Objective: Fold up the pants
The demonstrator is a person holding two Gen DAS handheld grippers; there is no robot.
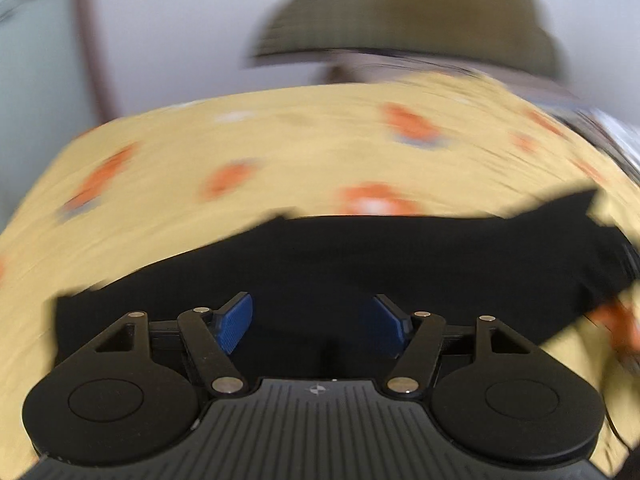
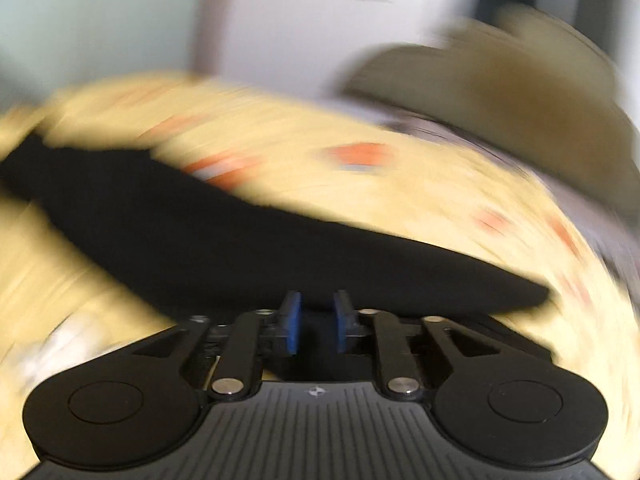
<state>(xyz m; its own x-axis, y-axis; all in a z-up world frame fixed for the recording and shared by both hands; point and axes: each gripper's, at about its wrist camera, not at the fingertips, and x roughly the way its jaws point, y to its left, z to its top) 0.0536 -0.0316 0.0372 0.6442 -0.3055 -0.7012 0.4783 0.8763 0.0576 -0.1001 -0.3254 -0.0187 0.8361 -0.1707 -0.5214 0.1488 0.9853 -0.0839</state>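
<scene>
Black pants (image 1: 360, 256) lie stretched across a yellow bedsheet with orange prints (image 1: 240, 148). My left gripper (image 1: 316, 320) is open, its blue pads wide apart just over the near edge of the pants, holding nothing. In the right wrist view the pants (image 2: 224, 236) run as a dark band from upper left to lower right. My right gripper (image 2: 316, 322) has its blue pads a narrow gap apart at the near edge of the pants; I cannot tell whether cloth is between them. Both views are motion-blurred.
An olive-brown pillow or cushion (image 1: 408, 24) sits at the far edge of the bed, also in the right wrist view (image 2: 520, 92). A pale wall (image 1: 180, 32) is behind. The yellow sheet (image 2: 420, 192) spreads around the pants.
</scene>
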